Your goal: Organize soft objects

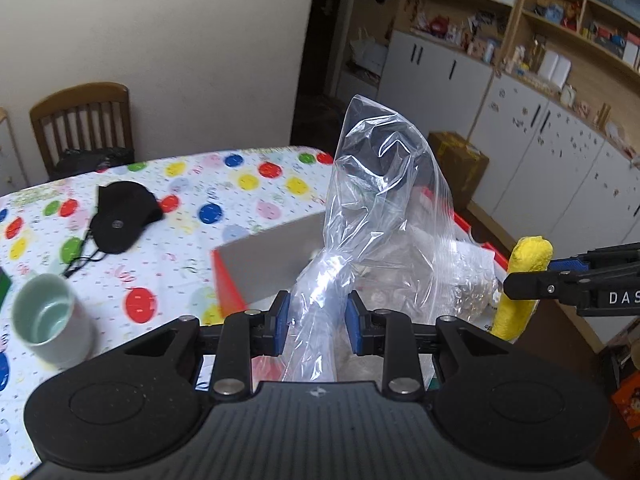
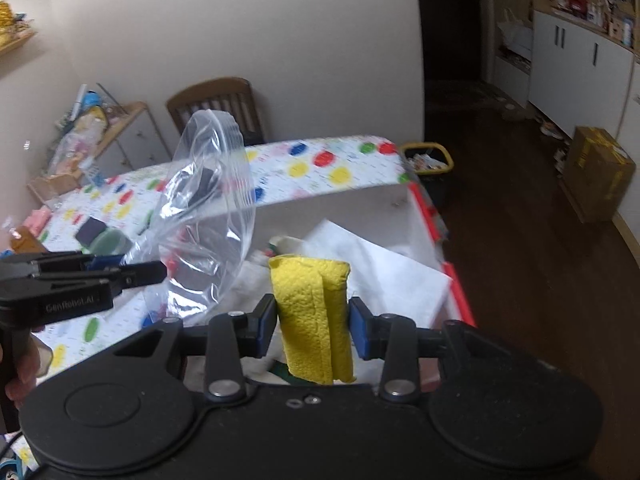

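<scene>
Nearest, the left claw (image 1: 316, 322) pinches the twisted neck of a clear plastic bag (image 1: 380, 184), whose crinkled, glossy body balloons upward and blocks much of the box (image 1: 272, 252) behind it. The right claw (image 2: 313, 326) is pressed onto a folded yellow cloth (image 2: 314, 316), pebbled in texture and held upright above the box interior. That box is open-topped, with red rims and pale inner walls, and holds white sheets and other soft items; it sits at the table (image 1: 192, 200) edge, with dark wooden floor beyond it. Left of the box, on the polka-dot cover, stand a pale green cup (image 1: 50, 322) and, farther off, a black pouch (image 1: 122, 216) with a cord. Beyond the table, a slatted wooden chair (image 1: 82, 124) stands against the plain wall.
</scene>
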Demonstrator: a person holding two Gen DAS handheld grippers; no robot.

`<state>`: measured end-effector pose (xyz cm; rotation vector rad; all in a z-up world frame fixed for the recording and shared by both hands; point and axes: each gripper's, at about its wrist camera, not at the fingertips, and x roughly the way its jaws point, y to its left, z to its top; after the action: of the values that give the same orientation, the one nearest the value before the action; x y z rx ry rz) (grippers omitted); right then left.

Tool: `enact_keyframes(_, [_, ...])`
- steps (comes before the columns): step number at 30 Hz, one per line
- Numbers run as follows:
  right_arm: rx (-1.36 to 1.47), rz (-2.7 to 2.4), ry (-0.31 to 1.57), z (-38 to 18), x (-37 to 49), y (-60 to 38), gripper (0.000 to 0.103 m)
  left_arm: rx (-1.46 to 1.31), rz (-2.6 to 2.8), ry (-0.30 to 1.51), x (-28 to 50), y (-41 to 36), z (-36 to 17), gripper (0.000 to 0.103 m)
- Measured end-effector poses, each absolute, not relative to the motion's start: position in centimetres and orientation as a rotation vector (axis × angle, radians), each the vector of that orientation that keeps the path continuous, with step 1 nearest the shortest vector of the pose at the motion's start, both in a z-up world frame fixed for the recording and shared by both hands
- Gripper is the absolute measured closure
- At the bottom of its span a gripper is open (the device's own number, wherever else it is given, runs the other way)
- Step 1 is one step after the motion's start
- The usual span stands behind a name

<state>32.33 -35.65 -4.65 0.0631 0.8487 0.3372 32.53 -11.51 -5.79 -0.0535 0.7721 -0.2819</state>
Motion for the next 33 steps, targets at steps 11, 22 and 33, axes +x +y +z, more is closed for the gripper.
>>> enact_keyframes(11, [0.03,0.295,0.907,-7.7,35.0,-36.0,0.066,0.059,-0.306,0.878,36.5,-15.8,-9.7,0.075])
enact_keyframes(22, [0.04,0.257,0.936,-10.0,37.4,-35.9,0.066,0.116,-0.318,0.962,38.4,-17.3,-12.0,0.075])
enact_keyframes(33, [0.041,0.265,0.933,-10.0,37.3,-36.4,0.064,0.179,-0.307,1.005,38.9,-18.5,-12.9,0.074])
